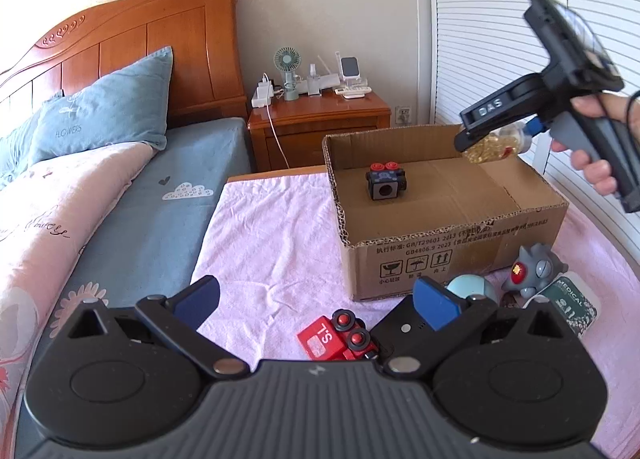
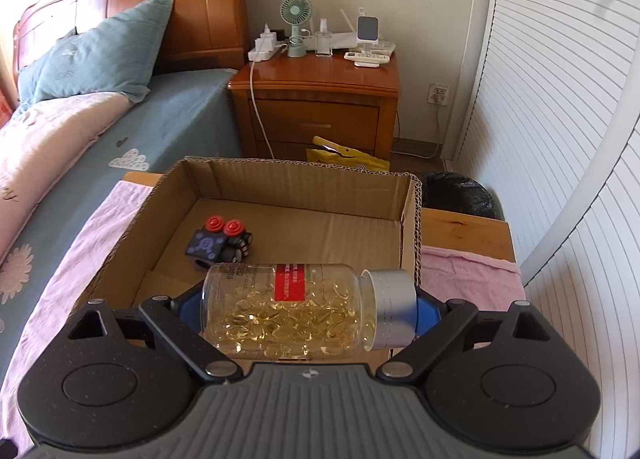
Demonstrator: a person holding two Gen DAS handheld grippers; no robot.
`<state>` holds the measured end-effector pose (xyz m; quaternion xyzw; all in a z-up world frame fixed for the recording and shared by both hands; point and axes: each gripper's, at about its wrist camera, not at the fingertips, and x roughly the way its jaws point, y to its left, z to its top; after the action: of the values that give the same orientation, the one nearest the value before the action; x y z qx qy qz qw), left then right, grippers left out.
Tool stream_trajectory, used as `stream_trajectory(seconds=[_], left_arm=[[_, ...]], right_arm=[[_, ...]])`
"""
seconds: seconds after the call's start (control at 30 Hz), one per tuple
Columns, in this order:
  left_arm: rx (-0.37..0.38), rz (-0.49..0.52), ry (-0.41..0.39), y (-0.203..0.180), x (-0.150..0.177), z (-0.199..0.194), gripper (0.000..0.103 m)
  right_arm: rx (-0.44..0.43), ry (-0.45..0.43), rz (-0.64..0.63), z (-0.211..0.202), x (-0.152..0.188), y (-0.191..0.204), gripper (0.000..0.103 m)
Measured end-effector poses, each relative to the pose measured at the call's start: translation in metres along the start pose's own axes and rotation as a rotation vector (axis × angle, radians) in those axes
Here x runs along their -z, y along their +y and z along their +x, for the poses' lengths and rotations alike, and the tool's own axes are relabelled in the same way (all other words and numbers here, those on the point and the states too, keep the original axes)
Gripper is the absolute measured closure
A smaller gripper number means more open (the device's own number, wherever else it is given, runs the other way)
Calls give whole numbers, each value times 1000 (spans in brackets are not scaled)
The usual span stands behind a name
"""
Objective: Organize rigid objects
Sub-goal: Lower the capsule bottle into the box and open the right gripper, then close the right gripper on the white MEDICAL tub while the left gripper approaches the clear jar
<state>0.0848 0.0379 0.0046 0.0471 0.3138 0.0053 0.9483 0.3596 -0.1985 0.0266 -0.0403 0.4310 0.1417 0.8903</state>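
Desk [image 2: 468, 231]: wooden, draped with a pink towel [image 1: 272, 235], standing against a bed [image 1: 160, 195].

Cardboard box [image 1: 452, 235]: open-topped, resting on the towel; printed handling symbols on its near wall.

Capsule bottle [image 2: 296, 309]: clear, lying sideways, filled with yellow softgels, red label, silver cap [image 2: 394, 309] to the right. Held in the air above the box's near edge, pinched end to end by the right tongs [image 2: 308, 309], one blue pad at its base and one at its cap.

Left tongs [image 1: 316, 305]: spread wide, holding nothing, hovering over the towel in front of the box.

Red toy train [image 1: 336, 339]: on the towel between the spread fingers.

Black toy block [image 1: 386, 181]: two red knobs on top, on the box floor toward its left side.

Grey figurine [image 1: 534, 271]: on the towel at the box's right front corner.

Blue ball [image 1: 472, 289]: just beside the figurine, touching the box wall.
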Motion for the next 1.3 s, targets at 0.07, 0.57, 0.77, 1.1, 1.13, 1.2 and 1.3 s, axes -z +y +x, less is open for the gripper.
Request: stream_trajectory(seconds=[0.07, 0.57, 0.77, 1.1, 1.13, 1.2, 1.3], left_arm=[[3, -5, -6, 1, 1, 0, 1], [28, -38, 19, 7, 6, -5, 1], [28, -44, 28, 7, 11, -11, 1], [48, -42, 46, 8, 25, -18, 1], [53, -41, 46, 8, 26, -19, 1], [63, -38, 50, 8, 29, -21, 1], [85, -28, 50, 7, 32, -24, 1]], right_arm=[[12, -5, 27, 8, -4, -1, 5], [-4, -27, 19, -24, 18, 1, 0], [-38, -35, -16, -53, 52, 6, 0], [-60, 2, -84, -80, 132, 30, 0], [-57, 10, -81, -79, 138, 31, 0], [-49, 32, -71, -76, 151, 34, 0], [-27, 46, -67, -73, 168, 39, 0]])
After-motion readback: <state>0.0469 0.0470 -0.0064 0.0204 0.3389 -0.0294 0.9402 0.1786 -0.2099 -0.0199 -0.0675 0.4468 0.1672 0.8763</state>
